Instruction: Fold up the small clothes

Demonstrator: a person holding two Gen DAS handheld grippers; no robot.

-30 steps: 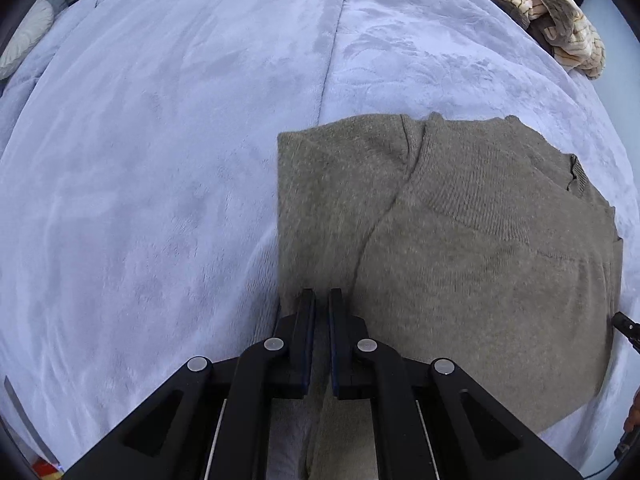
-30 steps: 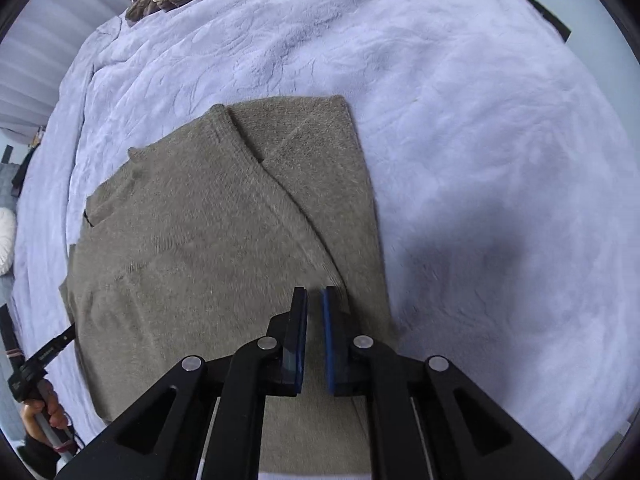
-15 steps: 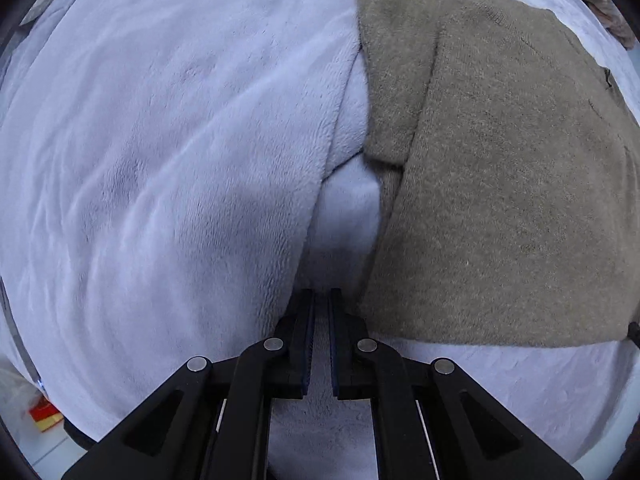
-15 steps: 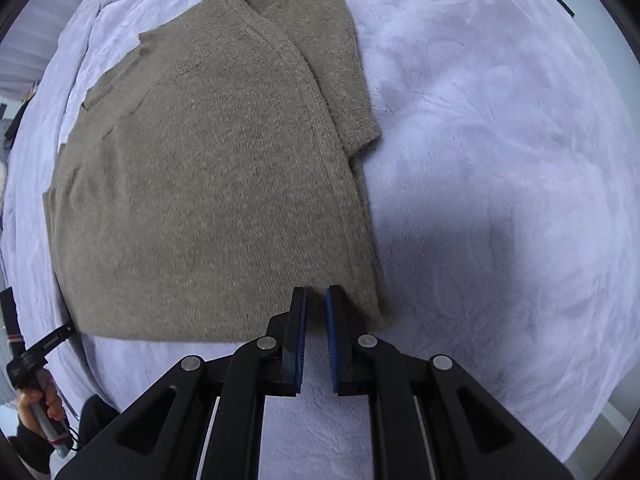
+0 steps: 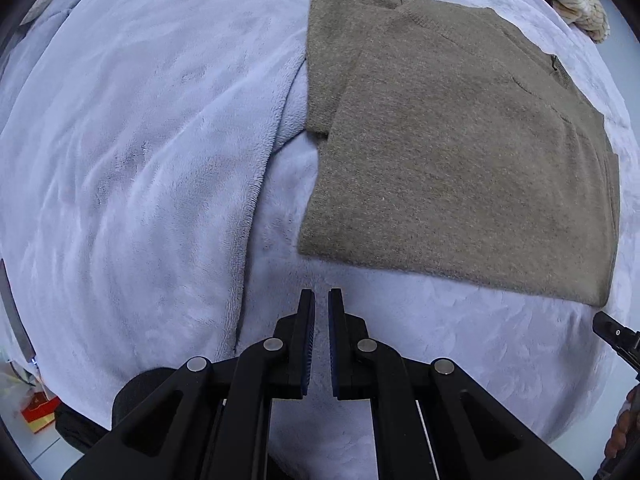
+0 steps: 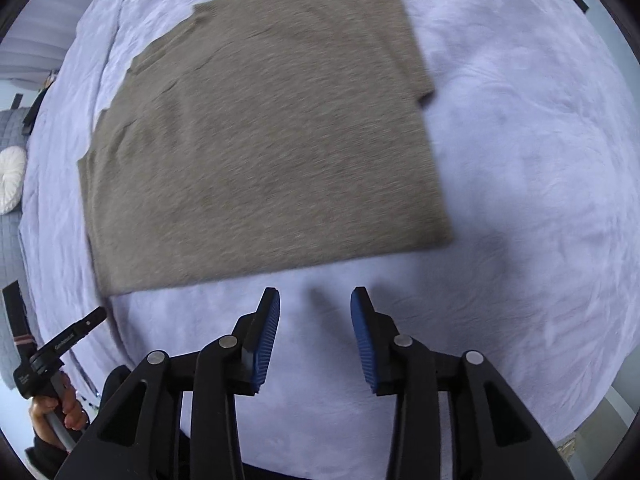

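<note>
An olive-brown knit sweater (image 5: 460, 140) lies flat on a pale lavender fleece blanket (image 5: 140, 140), its sleeves folded in over the body. In the right wrist view the sweater (image 6: 260, 140) fills the upper middle. My left gripper (image 5: 321, 296) is shut and empty, just short of the sweater's near hem at its left corner. My right gripper (image 6: 315, 294) is open and empty, just short of the near hem toward its right corner. Neither gripper touches the sweater.
A ridge in the blanket (image 5: 264, 184) runs beside the sweater's left edge. A pile of cream and brown clothes (image 5: 572, 4) lies at the far right. A white round cushion (image 6: 10, 184) sits at the left. The blanket's near edge drops to the floor (image 5: 36, 412).
Both grippers have pulled back off the sweater toward its near hem. The right gripper has opened. The left gripper stays shut.
</note>
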